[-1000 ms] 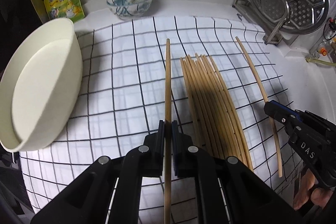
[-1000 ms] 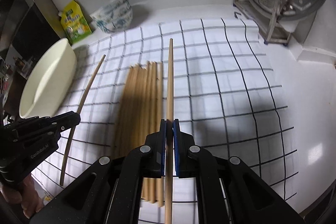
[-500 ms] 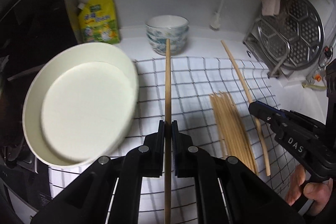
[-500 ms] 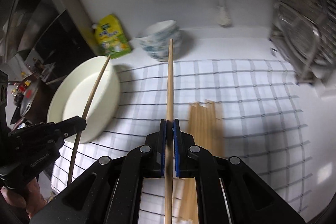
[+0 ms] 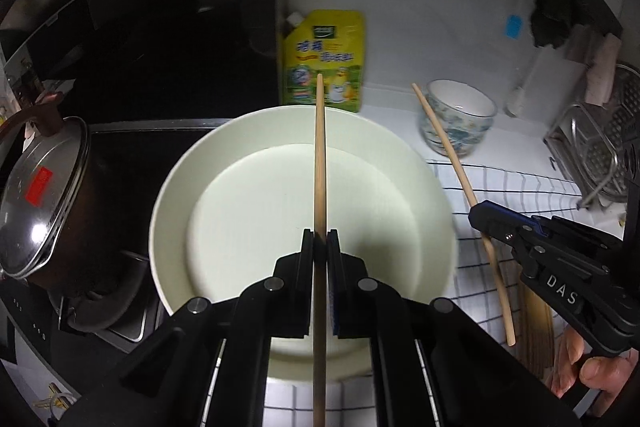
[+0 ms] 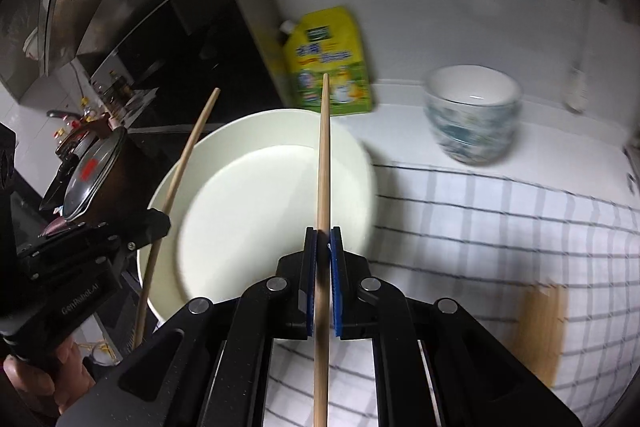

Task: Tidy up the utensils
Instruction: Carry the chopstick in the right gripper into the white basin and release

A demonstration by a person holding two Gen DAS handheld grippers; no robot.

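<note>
My left gripper (image 5: 320, 239) is shut on a wooden chopstick (image 5: 319, 155) that points out over a large white dish (image 5: 432, 187). My right gripper (image 6: 324, 237) is shut on a second chopstick (image 6: 324, 155), also held above the dish (image 6: 356, 155). Each gripper shows in the other's view: the right one (image 5: 480, 215) with its chopstick (image 5: 452, 155) at the dish's right, the left one (image 6: 158, 223) with its chopstick (image 6: 188, 151) at the dish's left. A bundle of several chopsticks (image 6: 540, 327) lies on the checked cloth (image 6: 500, 227).
A yellow refill pouch (image 5: 324, 59) leans on the back wall behind the dish. Stacked patterned bowls (image 6: 472, 119) stand at the back right. A dark pot with a glass lid (image 5: 36, 195) sits on the stove at left. A metal rack (image 5: 600, 147) is at far right.
Both grippers swung left with their chopsticks, from over the checked cloth and the bundle to above the white dish. The jaws stayed shut.
</note>
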